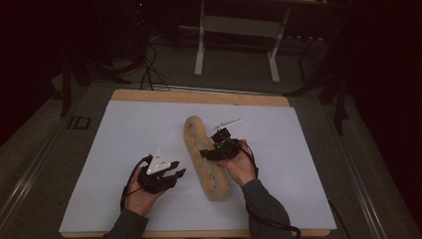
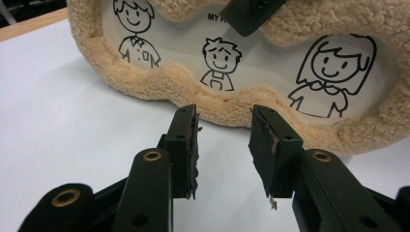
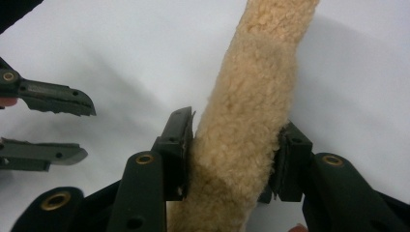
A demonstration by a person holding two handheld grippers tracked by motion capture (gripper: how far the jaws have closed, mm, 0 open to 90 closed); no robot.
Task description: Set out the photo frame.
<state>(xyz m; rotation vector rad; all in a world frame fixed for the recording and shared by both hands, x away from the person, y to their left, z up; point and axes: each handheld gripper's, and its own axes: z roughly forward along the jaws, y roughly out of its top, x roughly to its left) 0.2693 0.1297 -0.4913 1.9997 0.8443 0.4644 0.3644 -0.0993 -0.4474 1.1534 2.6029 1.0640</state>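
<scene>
- Plush photo frame (image 1: pixel 205 157), a long fleecy tan piece, is laid lengthwise near the middle of the white table cover (image 1: pixel 124 129), running from about 11 o'clock down to 5 o'clock in the high view.
- Left gripper (image 1: pixel 175 175) is rested on the cover at about 8 o'clock from the frame's middle, just beside its edge; its jaws are held apart with nothing between them, and are aimed at the fleecy rim, judged as a waiting or steadying stance.
- Three windows are seen in the frame from the left gripper view, each filled with a printed cartoon figure (image 2: pixel 221 63) on a paper insert; the fleece border is wrapped around them.
- Right gripper (image 3: pixel 233 154) is clamped on the frame's fleecy edge, a pad pressed into each side, at about 3 o'clock of the frame in the high view; the grip is judged to be meant for lifting or turning the frame.
- No other container is seen on the cover.
</scene>
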